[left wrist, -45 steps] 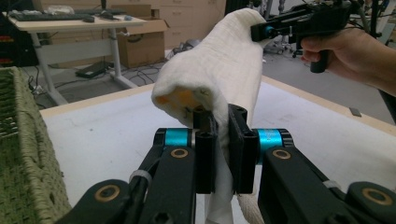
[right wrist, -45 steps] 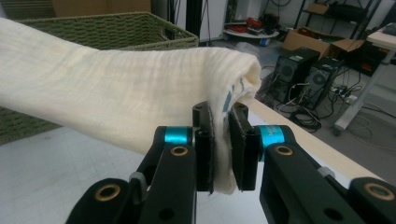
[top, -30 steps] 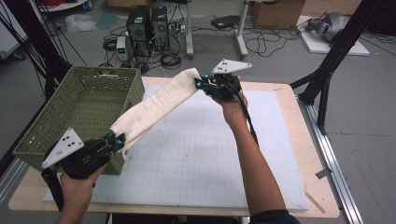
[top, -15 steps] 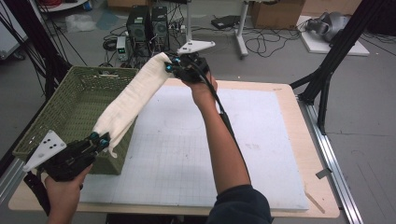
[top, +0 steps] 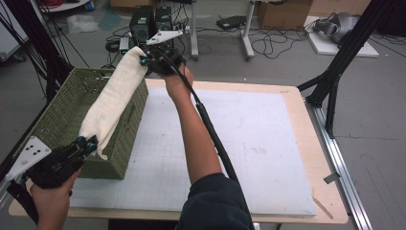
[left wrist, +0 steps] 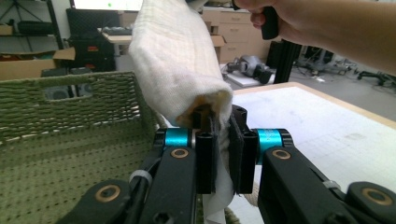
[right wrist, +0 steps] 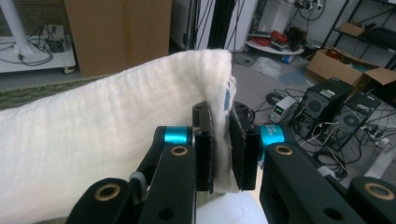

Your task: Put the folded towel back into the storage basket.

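So from the high view we've got a long cream-white cloth (top: 113, 100) stretched in the air between the two grippers, hanging right over the near long wall of the olive-green woven basket (top: 62, 115) that sits at the left side of the white gridded mat (top: 249, 143) on the pale wooden table (top: 306, 120). The left gripper (top: 86, 143) has the low end by the basket's near corner, and the right gripper (top: 143, 61) holds the other end up high past the table's far edge. In the left gripper view we see its jaws clamped tight on a pinch of the cloth, basket wall just behind. In the right gripper view, same deal: jaws nipped onto the cloth's edge, a small blue tag (right wrist: 226, 99) showing there.
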A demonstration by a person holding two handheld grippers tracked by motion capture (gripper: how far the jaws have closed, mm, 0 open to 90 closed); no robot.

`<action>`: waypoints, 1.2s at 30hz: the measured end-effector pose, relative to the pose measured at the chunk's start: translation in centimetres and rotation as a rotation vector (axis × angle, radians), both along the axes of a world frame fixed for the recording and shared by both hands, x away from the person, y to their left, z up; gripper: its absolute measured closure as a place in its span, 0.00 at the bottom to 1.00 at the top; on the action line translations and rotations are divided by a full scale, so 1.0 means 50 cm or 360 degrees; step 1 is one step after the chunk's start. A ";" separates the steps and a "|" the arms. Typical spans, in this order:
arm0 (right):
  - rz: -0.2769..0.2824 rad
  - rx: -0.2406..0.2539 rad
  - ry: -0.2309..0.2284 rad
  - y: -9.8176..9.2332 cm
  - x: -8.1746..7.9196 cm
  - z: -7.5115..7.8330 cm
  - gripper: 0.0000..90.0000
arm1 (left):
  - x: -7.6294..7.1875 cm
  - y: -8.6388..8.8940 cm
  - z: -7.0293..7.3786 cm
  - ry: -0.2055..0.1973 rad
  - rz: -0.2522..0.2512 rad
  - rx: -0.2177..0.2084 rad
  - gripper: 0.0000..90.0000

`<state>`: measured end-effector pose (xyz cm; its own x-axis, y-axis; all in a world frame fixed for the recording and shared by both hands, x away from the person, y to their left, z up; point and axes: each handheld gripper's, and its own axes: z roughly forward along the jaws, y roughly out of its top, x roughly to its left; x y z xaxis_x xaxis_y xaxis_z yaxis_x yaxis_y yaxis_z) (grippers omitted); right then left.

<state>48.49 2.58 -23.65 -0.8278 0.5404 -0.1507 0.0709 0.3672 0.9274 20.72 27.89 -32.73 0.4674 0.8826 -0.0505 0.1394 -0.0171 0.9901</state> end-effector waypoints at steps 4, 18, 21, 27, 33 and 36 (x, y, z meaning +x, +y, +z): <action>0.0006 -0.0012 0.0000 0.035 0.006 0.002 0.90 | -0.001 0.009 -0.002 0.0005 0.0027 -0.0005 0.92; 0.0026 -0.0014 0.0045 0.157 0.036 -0.033 0.90 | 0.000 0.048 -0.014 0.0073 0.0128 -0.0032 0.91; 0.0026 -0.0020 0.0048 0.175 0.042 -0.039 0.90 | 0.001 0.050 -0.014 0.0080 0.0140 -0.0018 0.91; -0.0002 -0.0035 0.0062 0.214 0.049 -0.056 0.90 | 0.009 0.057 -0.024 0.0121 0.0183 -0.0043 0.91; -0.0030 -0.0067 0.0062 0.261 0.059 -0.076 0.89 | 0.029 0.066 -0.036 0.0282 0.0221 -0.0079 0.75; -0.0142 -0.0122 0.0036 0.283 0.062 -0.097 0.54 | 0.030 0.076 -0.034 0.0294 0.0274 -0.0106 0.50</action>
